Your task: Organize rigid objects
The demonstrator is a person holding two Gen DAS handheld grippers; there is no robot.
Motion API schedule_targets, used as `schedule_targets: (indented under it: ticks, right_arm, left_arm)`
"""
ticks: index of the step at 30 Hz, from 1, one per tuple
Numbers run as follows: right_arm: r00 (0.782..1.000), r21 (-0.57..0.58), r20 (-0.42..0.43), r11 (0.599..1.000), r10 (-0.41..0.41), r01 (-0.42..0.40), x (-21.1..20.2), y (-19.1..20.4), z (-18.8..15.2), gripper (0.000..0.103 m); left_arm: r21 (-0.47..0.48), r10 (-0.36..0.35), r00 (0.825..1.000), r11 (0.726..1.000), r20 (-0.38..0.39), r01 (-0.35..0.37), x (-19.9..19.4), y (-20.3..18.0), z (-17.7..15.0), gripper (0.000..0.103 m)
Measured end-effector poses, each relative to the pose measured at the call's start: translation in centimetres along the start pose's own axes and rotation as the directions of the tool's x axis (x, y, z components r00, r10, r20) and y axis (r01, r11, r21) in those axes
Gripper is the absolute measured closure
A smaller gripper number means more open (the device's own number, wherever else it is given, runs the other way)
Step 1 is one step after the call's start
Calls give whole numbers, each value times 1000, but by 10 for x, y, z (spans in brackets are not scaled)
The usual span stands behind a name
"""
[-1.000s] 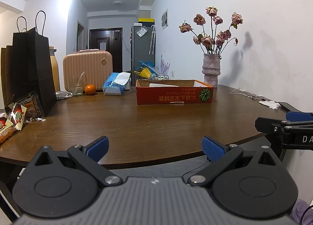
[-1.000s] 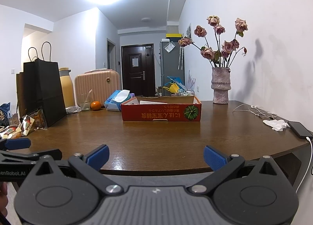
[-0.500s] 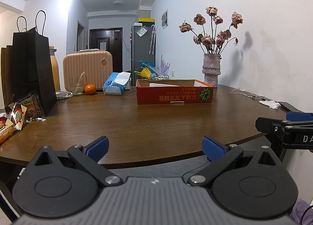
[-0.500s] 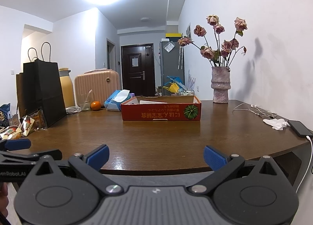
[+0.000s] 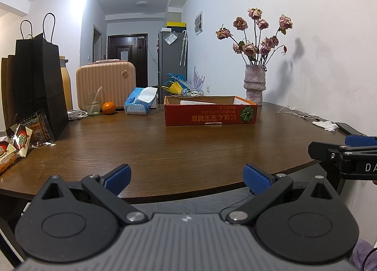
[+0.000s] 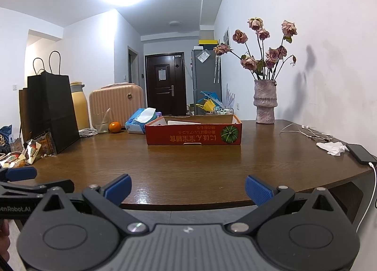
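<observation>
Nothing of note has moved since the earlier frames: both views hold the same framing, and every item on the table sits where it did.

The left gripper (image 5: 186, 175) and the right gripper (image 6: 187, 187) both hang just off the near edge of the round wooden table (image 5: 188, 143), side by side, jaws spread wide, holding nothing.

The red cardboard tray (image 5: 210, 113) sits at table centre, towards the far side, with a white flat item (image 5: 196, 102) lying inside. Rigid candidates lie outside it: an orange (image 5: 108, 107) and a drinking glass (image 5: 91, 103) at far left, a phone (image 6: 360, 153) at near right.

Judgement: the scene fits either a sort about to start or one finished with the tools drawn back; the tray's contents do not settle it. Any pick here is best approached level and square, jaws straddling the item's narrow axis. The orange will roll; the glass holds a straw and may tip.

Limits of view:
- The tray's interior is largely hidden by its near wall.
- The snack packets (image 5: 22, 139) at near left are cut by the frame edge.
- The phone's cable runs off the table; its far end is unseen.
- The earphone wires (image 6: 308, 130) and crumpled tissue (image 6: 332, 147) are soft, so likely outside the task.
</observation>
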State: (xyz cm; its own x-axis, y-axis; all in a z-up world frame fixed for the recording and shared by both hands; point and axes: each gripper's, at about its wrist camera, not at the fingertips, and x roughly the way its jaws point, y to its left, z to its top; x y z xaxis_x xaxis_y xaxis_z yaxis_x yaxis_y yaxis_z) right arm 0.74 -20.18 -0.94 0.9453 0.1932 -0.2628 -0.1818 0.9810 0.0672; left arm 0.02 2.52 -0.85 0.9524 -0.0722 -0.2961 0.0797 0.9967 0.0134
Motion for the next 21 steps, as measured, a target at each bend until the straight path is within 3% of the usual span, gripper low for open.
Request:
schedule_targets:
  ticks: [21]
  right_arm:
    - [1000, 11, 0, 1000, -12, 12, 0, -1, -2, 0]
  left_arm:
    - [-2, -1, 1000, 1000, -6, 1, 0, 1, -2, 0]
